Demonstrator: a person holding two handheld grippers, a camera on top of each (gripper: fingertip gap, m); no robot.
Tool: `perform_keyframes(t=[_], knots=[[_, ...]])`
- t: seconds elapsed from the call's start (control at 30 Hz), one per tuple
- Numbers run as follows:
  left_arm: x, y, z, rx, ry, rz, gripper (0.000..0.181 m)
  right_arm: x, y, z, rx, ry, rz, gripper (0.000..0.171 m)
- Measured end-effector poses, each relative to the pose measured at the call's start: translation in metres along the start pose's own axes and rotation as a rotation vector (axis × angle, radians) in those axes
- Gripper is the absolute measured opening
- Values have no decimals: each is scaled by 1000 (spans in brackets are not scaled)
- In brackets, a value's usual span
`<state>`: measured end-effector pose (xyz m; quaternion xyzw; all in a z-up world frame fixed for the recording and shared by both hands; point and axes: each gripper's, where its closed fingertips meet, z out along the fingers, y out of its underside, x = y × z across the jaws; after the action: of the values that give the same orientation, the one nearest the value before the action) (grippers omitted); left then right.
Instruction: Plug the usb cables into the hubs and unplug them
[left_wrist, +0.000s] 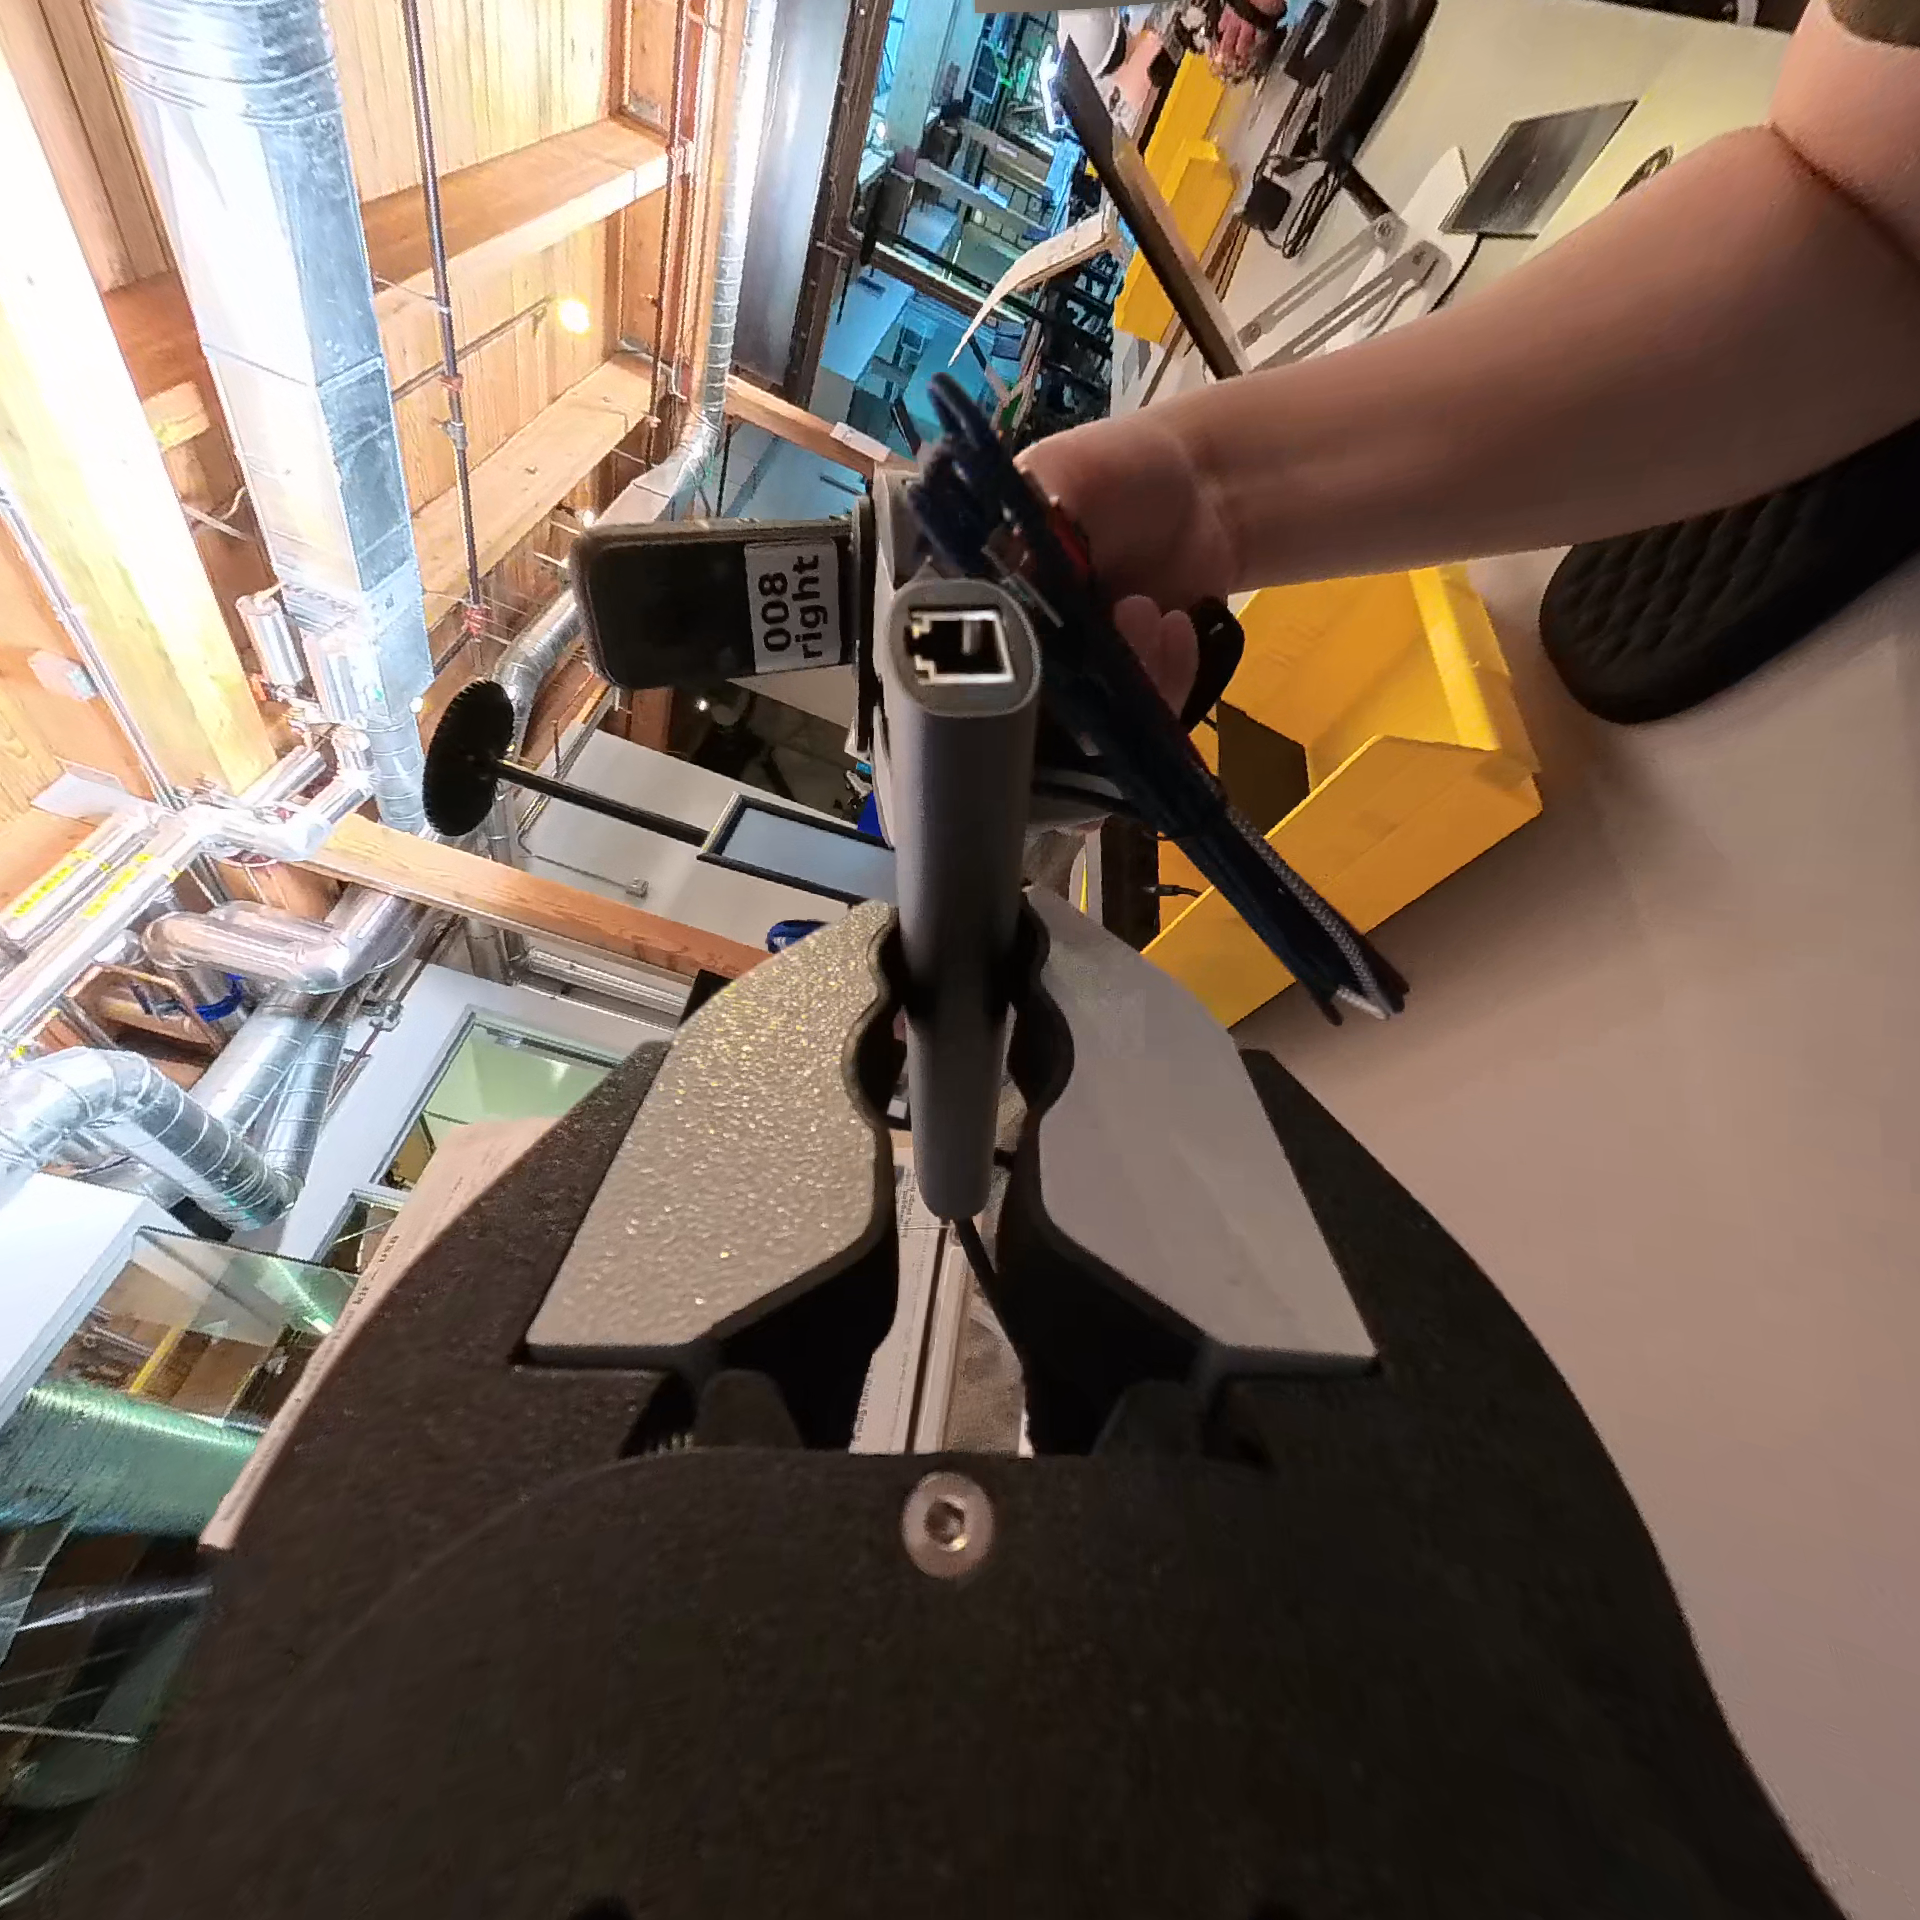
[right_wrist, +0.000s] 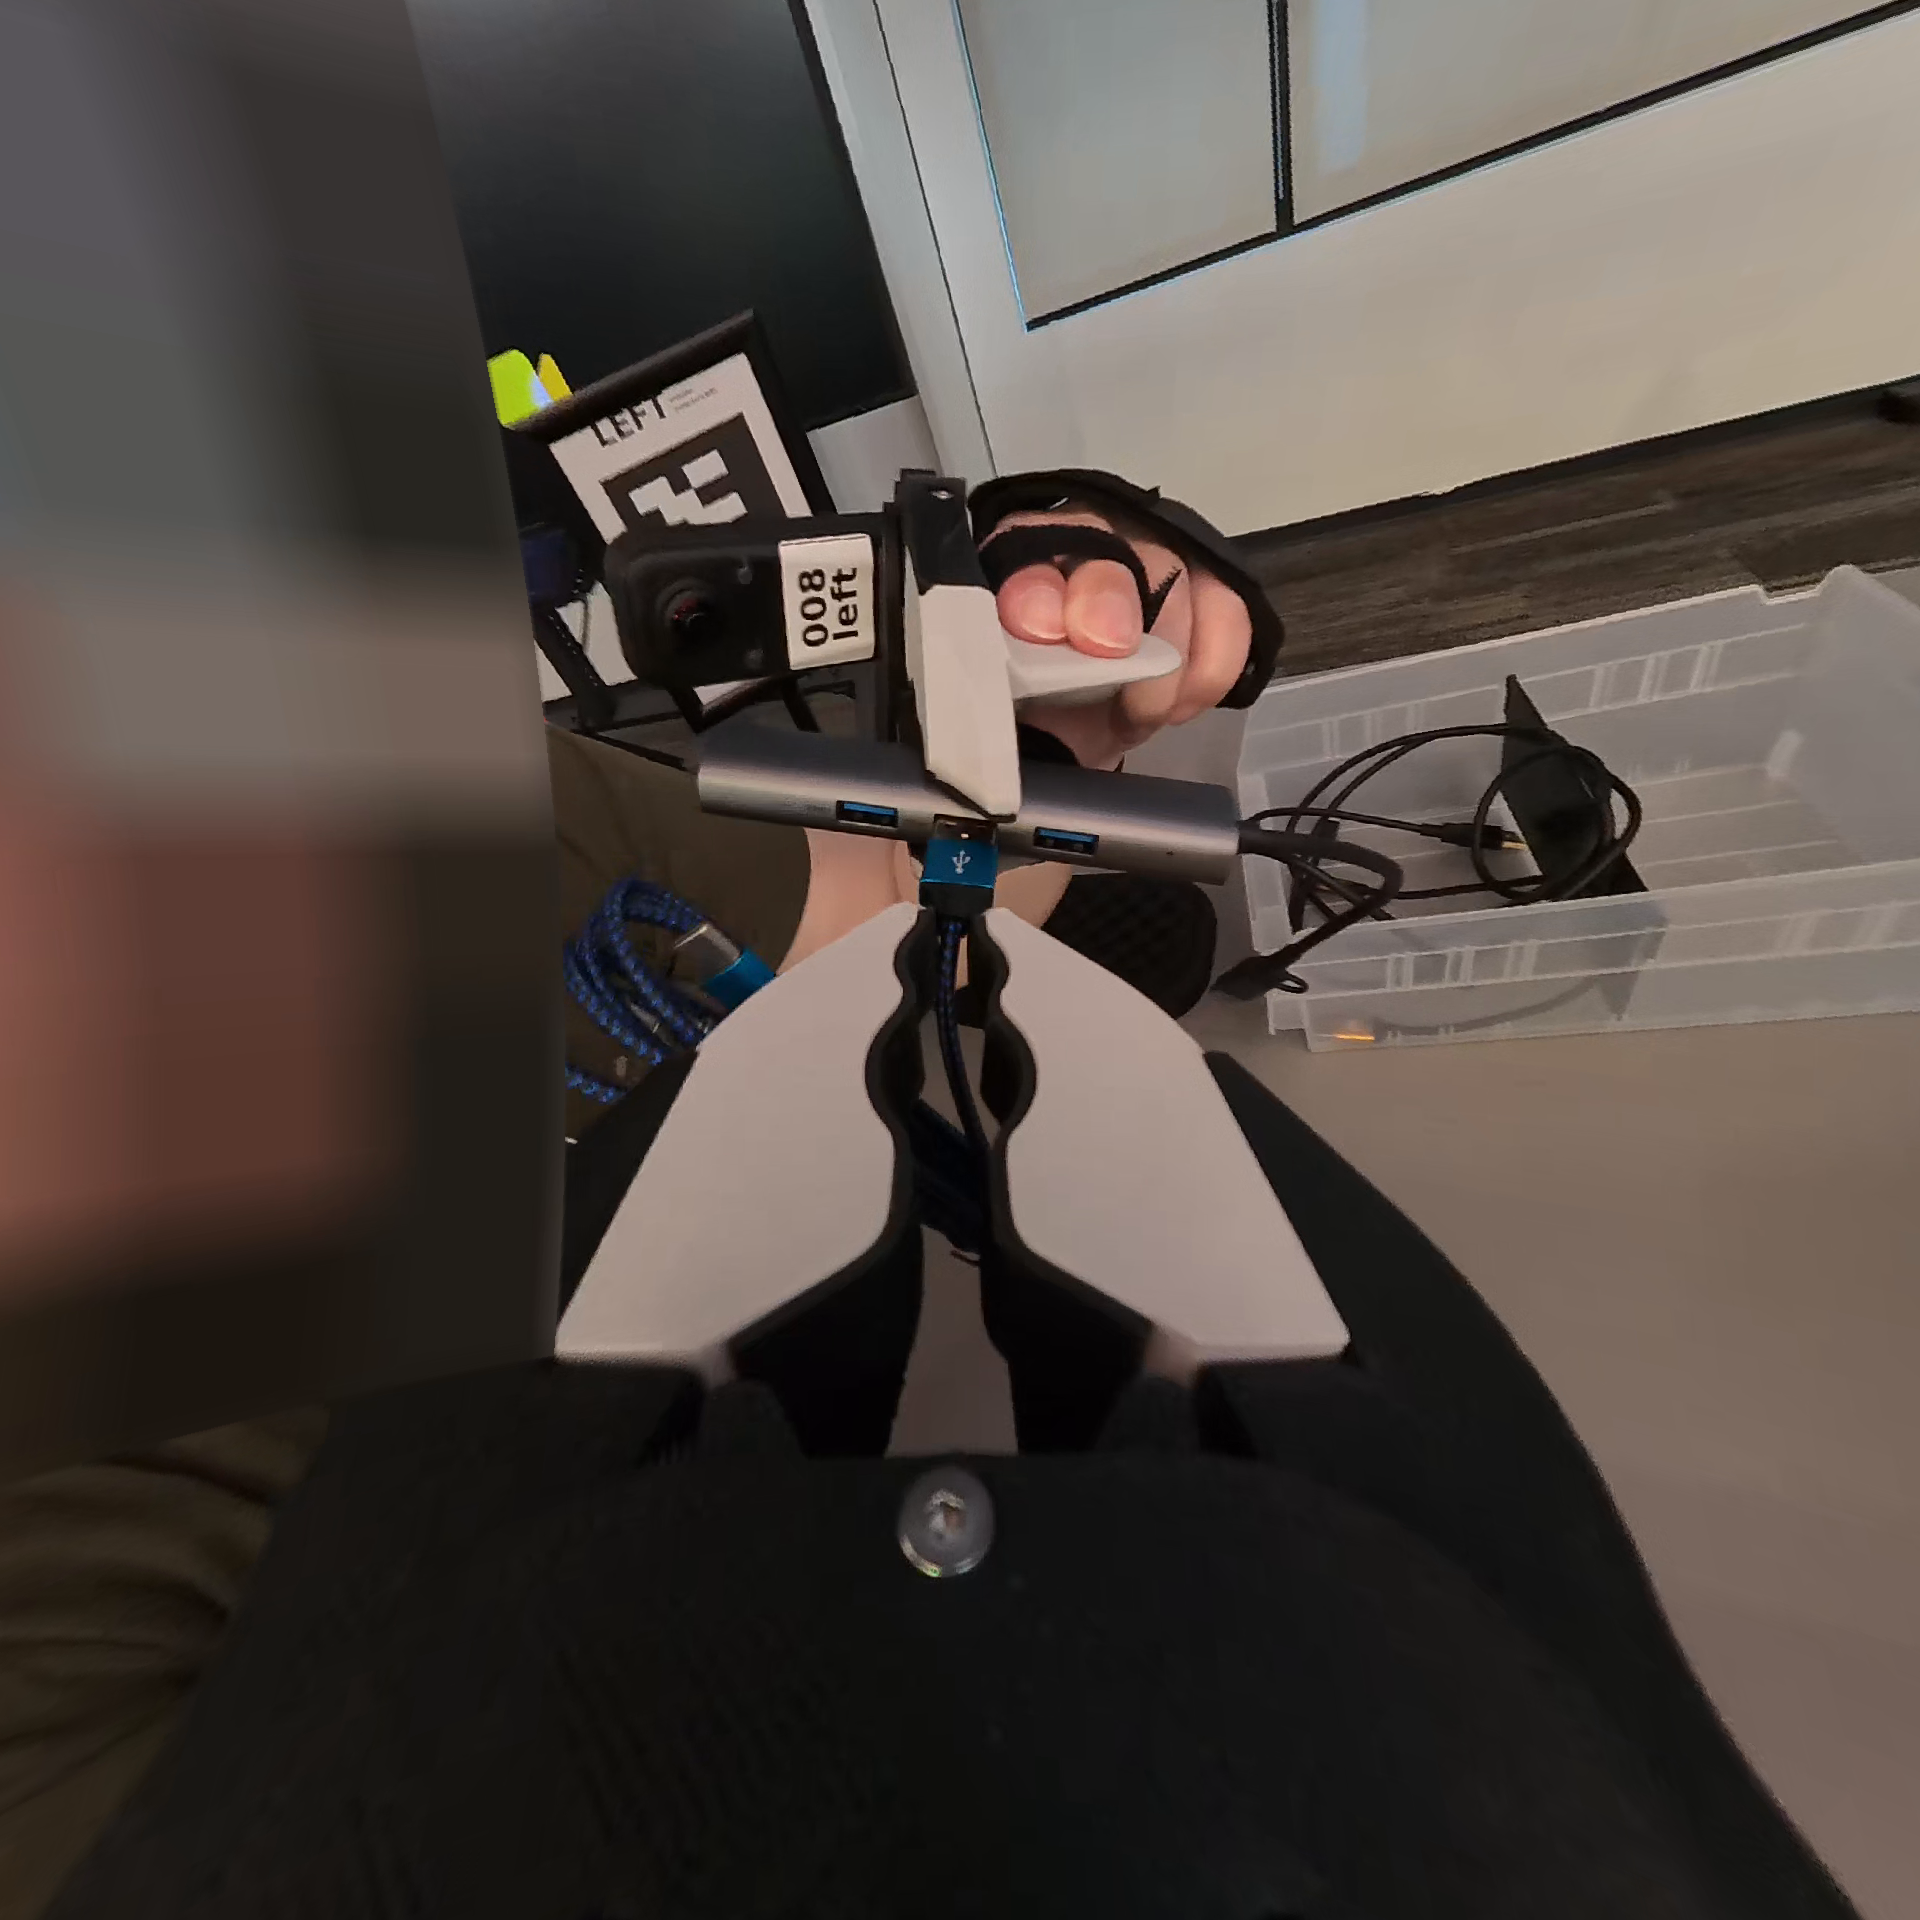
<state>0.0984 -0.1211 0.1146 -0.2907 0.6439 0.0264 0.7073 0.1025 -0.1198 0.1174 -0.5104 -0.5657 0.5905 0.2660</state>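
The left gripper (left_wrist: 958, 971) pinches a slim grey hub (left_wrist: 961, 821) between its 2 fingers (left_wrist: 769, 1081), the hub's body running forward through the notched tips and its square end port facing the left wrist camera. A thin black lead leaves the hub's near end and drops between the fingers.

The right gripper (right_wrist: 951, 920) presses its 2 pale fingers (right_wrist: 1132, 1132) onto a blue-and-black braided usb cable (right_wrist: 954, 1023), just behind the cable's blue plug (right_wrist: 958, 864). The plug's metal tip meets the middle port on the hub's long side (right_wrist: 1122, 808); 2 blue-lined ports sit free on either side of it. How deep the plug is seated cannot be told.

In the right wrist view, the left gripper crosses the hub from above, a hand (right_wrist: 1122, 634) in a black strap wrapped around its handle. In the left wrist view, a bare hand (left_wrist: 1132, 540) holds the right gripper beyond the hub, braided cable strands (left_wrist: 1195, 790) trailing beside it.

A coil of blue braided cable (right_wrist: 623, 977) lies lower left of the hub. To the right, a clear plastic bin (right_wrist: 1766, 935) holds black cords and rests on a pale table (right_wrist: 1558, 1247). A yellow bin (left_wrist: 1382, 790) stands on the table in the left wrist view.
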Motion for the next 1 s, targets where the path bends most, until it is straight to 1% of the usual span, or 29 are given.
perform_keyframes(t=[0.5,0.57,0.7,0.93,1.0], knots=[[-3,-6,-2,15,-25,20,17,-7,-3,2,-19,128,-62,6],[-2,-6,-2,18,-18,16,17,-8,-1,2,-28,104,-63,6],[0,-19,-2,98,-2,-22,17,-15,2,0,-26,-44,-35,6],[1,-22,-3,106,7,-29,17,-14,1,2,-10,-80,-51,6],[3,-19,-2,81,13,-14,17,-12,0,1,1,-68,-54,6]])
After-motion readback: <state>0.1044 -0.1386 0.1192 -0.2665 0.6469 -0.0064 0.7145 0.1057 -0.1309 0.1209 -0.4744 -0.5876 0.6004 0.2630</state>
